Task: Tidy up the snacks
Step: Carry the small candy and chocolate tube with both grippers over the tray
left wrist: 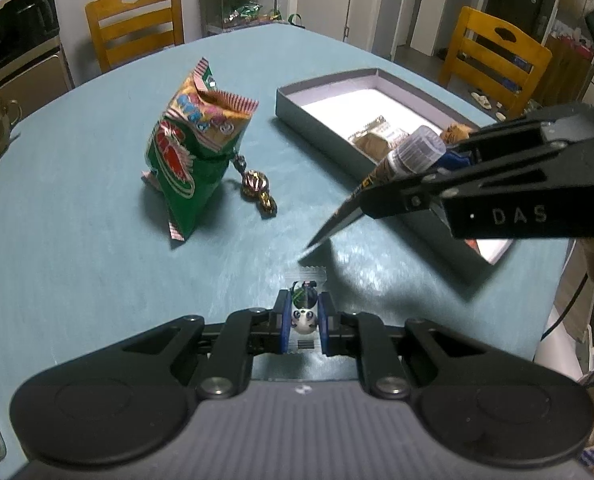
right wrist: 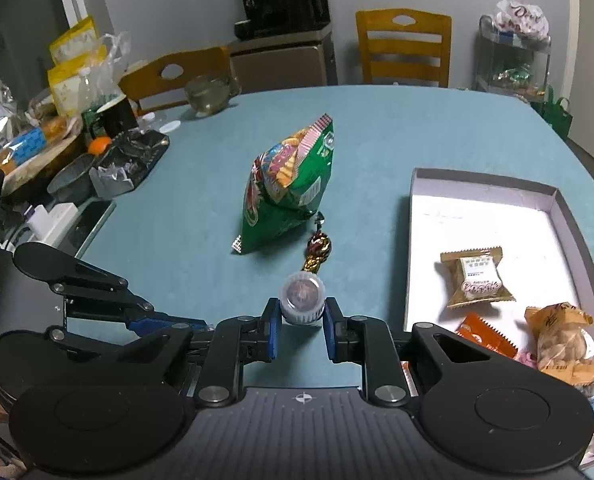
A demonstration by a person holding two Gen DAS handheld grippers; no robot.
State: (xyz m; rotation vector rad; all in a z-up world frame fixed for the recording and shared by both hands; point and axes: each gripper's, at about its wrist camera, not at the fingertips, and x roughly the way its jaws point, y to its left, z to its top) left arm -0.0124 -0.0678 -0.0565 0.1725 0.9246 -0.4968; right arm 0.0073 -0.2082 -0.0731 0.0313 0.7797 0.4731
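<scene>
While my left gripper (left wrist: 304, 322) clamps a small candy packet (left wrist: 306, 312) and my right gripper (right wrist: 300, 322) clamps a capped tube (right wrist: 301, 298), the box (right wrist: 481, 184) lies rightward, nearer my right hand, at the table's (right wrist: 177, 208) right edge.

We are reading only "DAS", in pale letters on the black right claw (left wrist: 417, 160); the snack wrappers' print is staying illegible.
</scene>
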